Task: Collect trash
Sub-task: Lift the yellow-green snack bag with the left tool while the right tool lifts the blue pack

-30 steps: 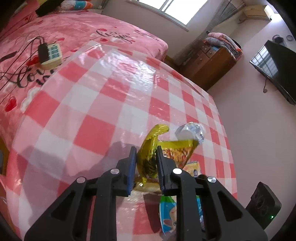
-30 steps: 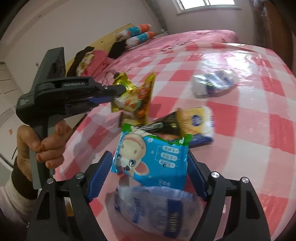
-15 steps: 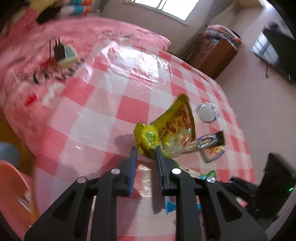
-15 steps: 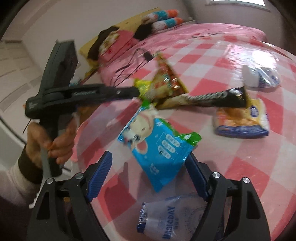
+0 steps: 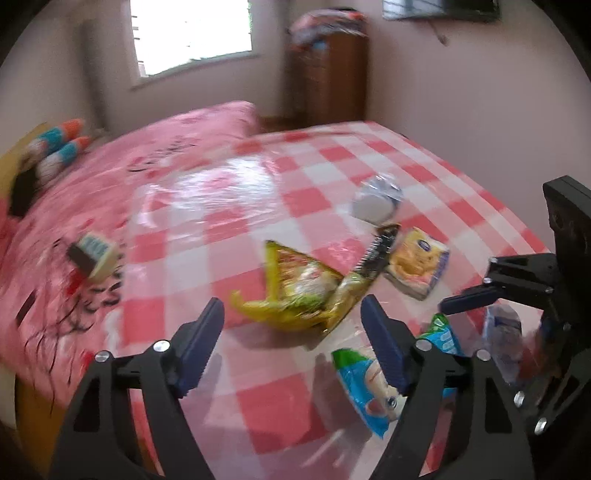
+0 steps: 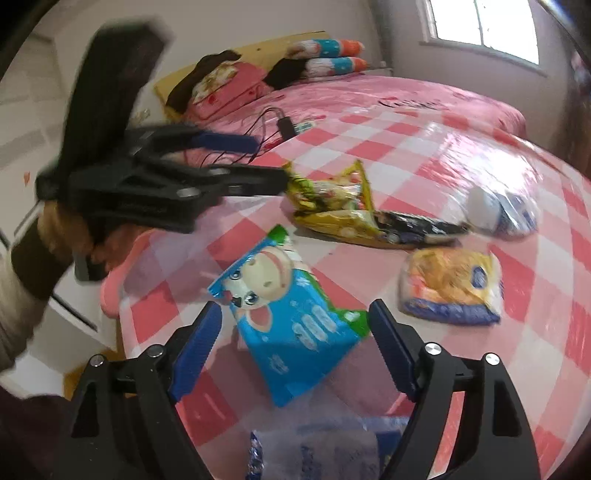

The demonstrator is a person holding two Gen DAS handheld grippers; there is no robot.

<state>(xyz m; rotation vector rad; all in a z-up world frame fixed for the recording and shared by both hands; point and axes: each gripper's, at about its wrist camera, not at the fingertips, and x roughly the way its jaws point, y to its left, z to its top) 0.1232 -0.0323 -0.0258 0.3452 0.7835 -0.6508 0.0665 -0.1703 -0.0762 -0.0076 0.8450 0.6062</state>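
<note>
Both jaw pairs are held apart; nothing is gripped by the left gripper or the right gripper.
Uncollected on the checked tablecloth: yellow snack wrapper, black wrapper, blue pouch, yellow packet, crumpled clear bag. No bin is identified; collection is judged barely begun.

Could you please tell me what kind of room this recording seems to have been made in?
Most likely a home bedroom: a bed with a pink bedspread, pillows at its headboard, and a wooden dresser near the window.
</note>
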